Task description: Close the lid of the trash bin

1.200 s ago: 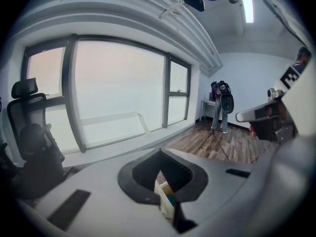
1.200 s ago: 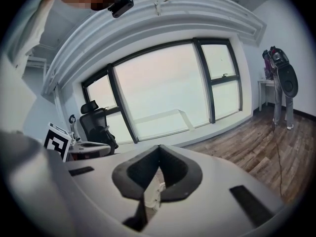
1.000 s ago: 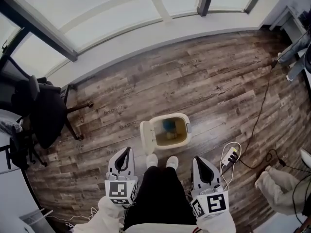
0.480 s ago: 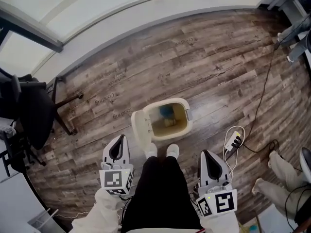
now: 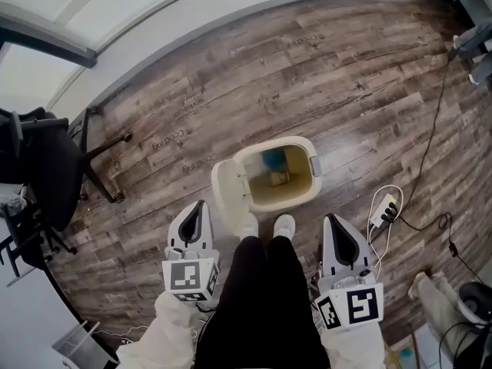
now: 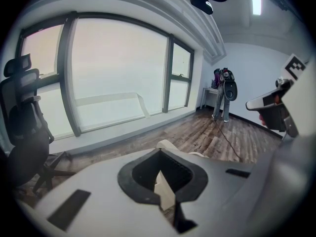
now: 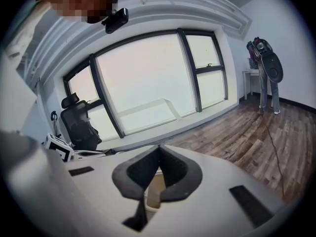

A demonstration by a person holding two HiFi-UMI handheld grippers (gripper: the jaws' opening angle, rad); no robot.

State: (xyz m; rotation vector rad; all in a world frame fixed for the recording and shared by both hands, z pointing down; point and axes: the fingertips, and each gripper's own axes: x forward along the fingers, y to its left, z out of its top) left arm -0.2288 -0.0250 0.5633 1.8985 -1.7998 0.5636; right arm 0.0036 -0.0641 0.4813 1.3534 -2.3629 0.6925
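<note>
Nearby, power strip [image 5: 384,208] near open trash bin [image 5: 316,177]

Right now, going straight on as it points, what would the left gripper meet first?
Probably the open lid of the trash bin, just beyond the left gripper; depth is unclear.

Head view looks steeply down; gripper views face window [image 6: 118,73], sharing trash bin [image 5: 292,194].

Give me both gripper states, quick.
Left gripper: closed, jaws together, holding nothing.
Right gripper: closed, jaws together, holding nothing.
</note>
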